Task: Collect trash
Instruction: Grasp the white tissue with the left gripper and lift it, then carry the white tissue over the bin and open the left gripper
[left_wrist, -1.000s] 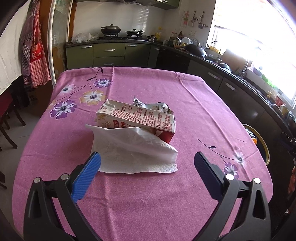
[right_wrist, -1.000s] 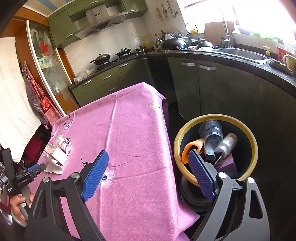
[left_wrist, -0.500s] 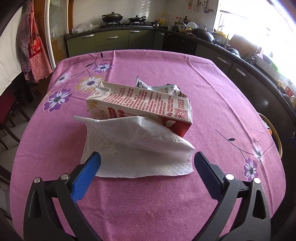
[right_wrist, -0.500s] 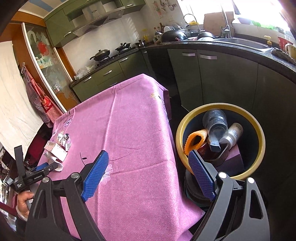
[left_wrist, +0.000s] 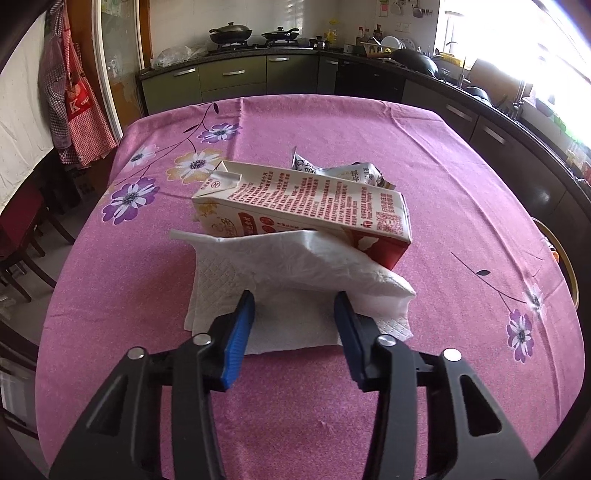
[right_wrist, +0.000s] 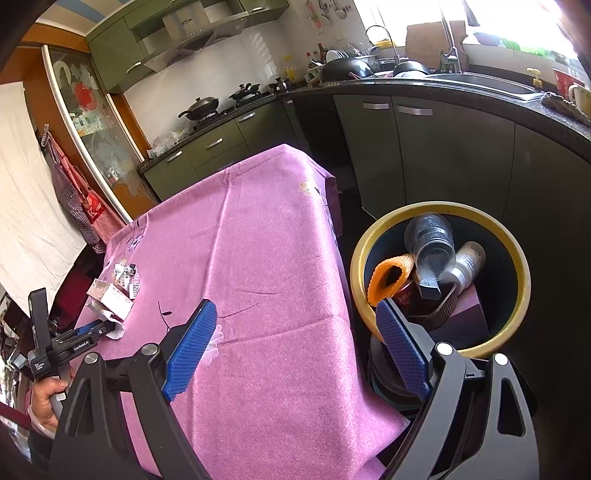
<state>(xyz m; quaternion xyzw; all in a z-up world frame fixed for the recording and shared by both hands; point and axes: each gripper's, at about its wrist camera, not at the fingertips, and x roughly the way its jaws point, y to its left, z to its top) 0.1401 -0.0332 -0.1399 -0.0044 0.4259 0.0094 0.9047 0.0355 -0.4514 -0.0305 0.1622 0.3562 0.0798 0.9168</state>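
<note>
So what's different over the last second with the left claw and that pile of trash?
The left claw moved forward onto the white napkin and narrowed its jaws around it, not yet shut. The milk carton and crumpled wrapper lie as before. The right claw stays open near the trash bin, which is unchanged.

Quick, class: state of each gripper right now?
Left gripper: open, fingers straddling the white napkin, gripping nothing.
Right gripper: open, empty, beside the trash bin.
</note>
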